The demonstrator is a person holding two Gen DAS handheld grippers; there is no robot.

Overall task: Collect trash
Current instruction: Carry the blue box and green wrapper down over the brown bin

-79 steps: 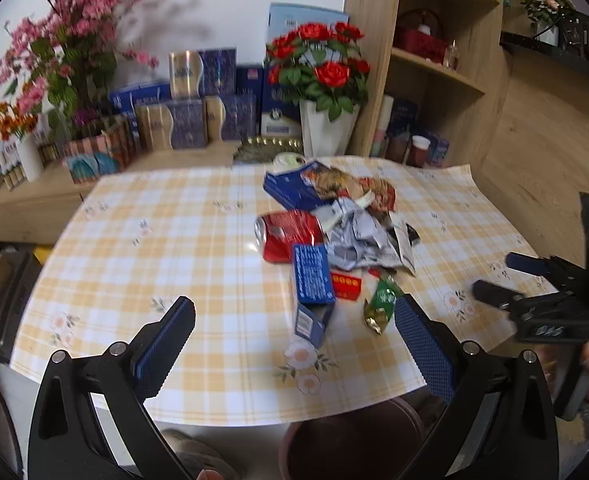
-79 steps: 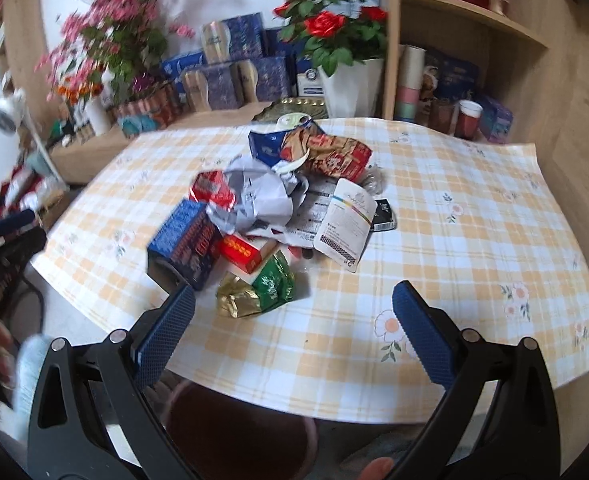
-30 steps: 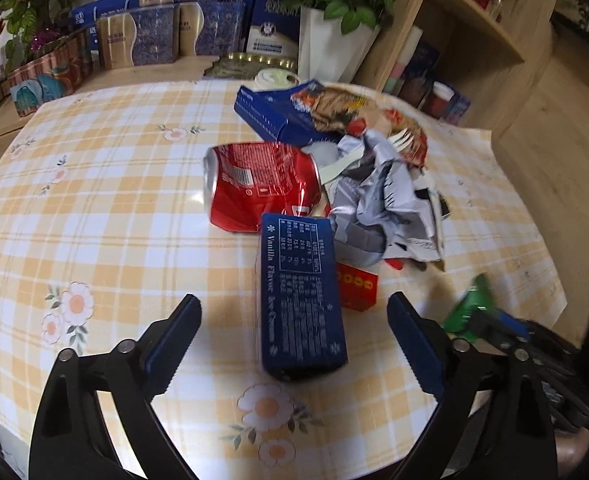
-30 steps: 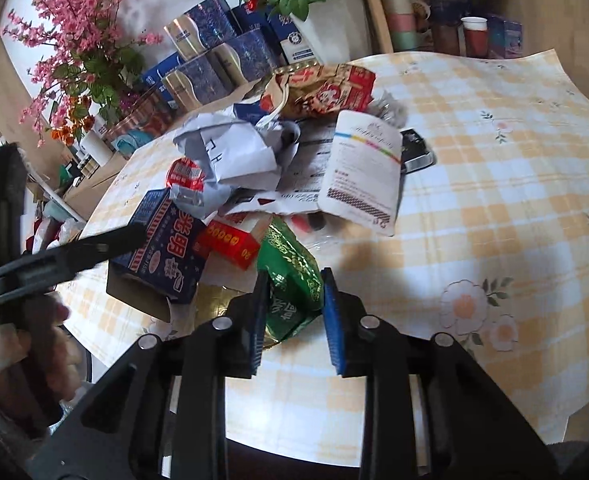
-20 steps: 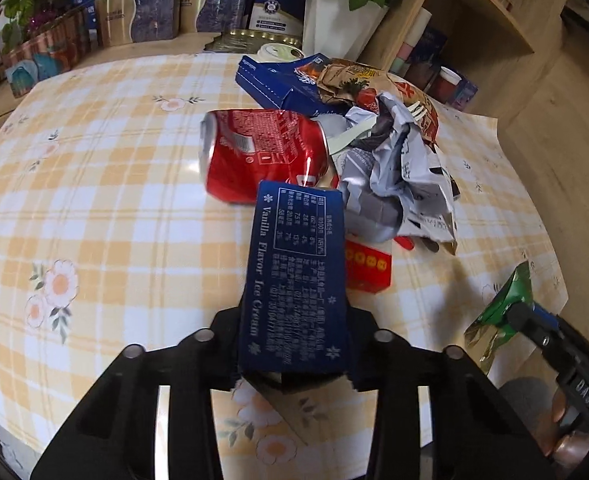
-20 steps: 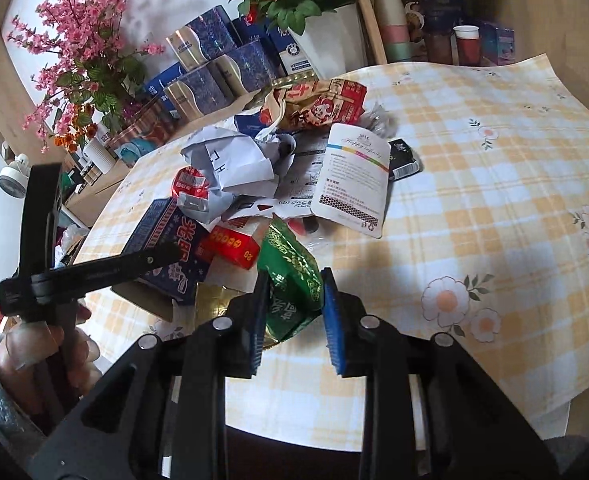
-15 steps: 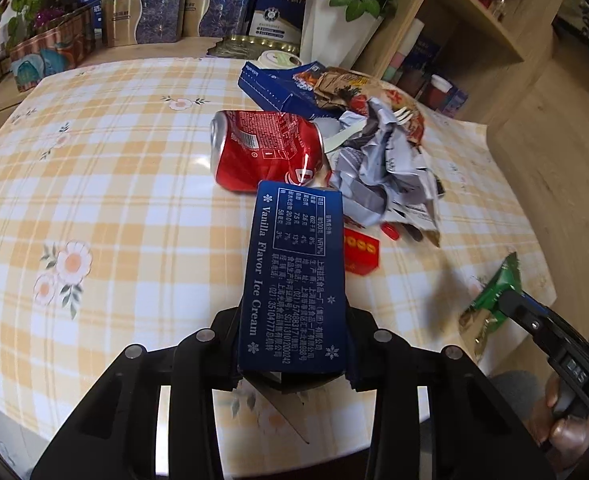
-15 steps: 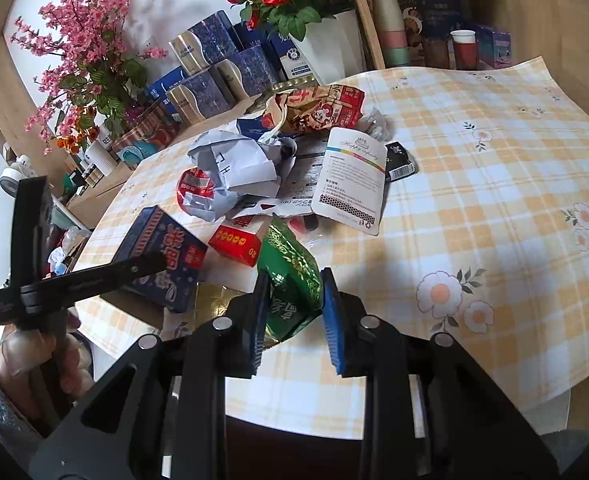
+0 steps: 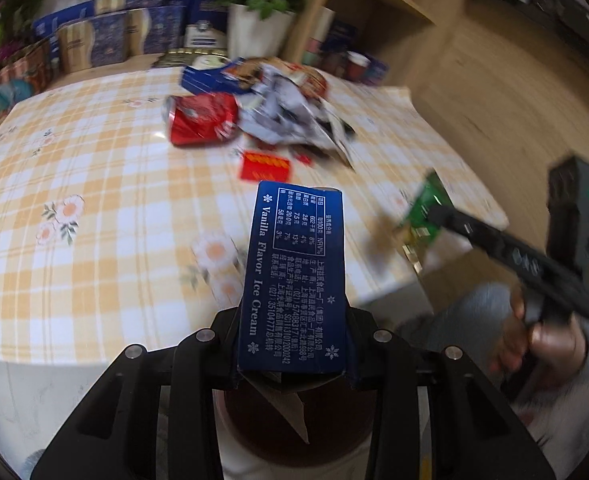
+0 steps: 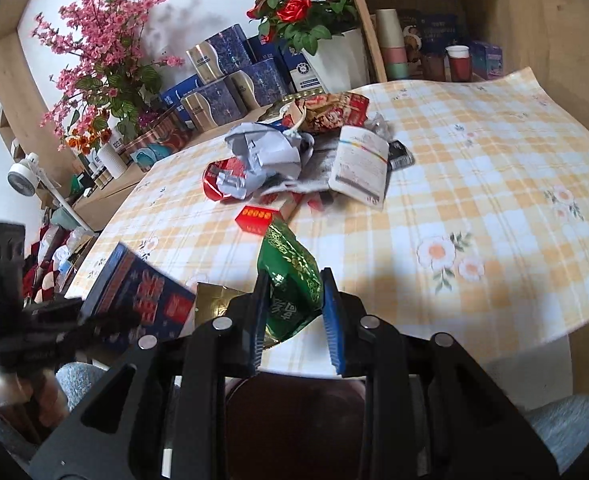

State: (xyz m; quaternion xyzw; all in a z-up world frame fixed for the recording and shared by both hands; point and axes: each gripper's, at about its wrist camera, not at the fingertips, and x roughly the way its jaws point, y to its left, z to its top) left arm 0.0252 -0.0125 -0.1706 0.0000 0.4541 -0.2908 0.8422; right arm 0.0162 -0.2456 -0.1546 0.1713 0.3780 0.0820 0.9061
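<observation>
The left tongs [image 9: 292, 344] clench a blue ice cream box [image 9: 294, 276]; the right tongs [image 10: 294, 312] pinch a green foil wrapper [image 10: 290, 284]. Both hang past the counter [image 10: 494, 208] edge, above a dark bin [image 10: 294, 428]. The slick wrapper might slip early and miss. More litter [image 10: 294, 152] waits mid-counter.
</observation>
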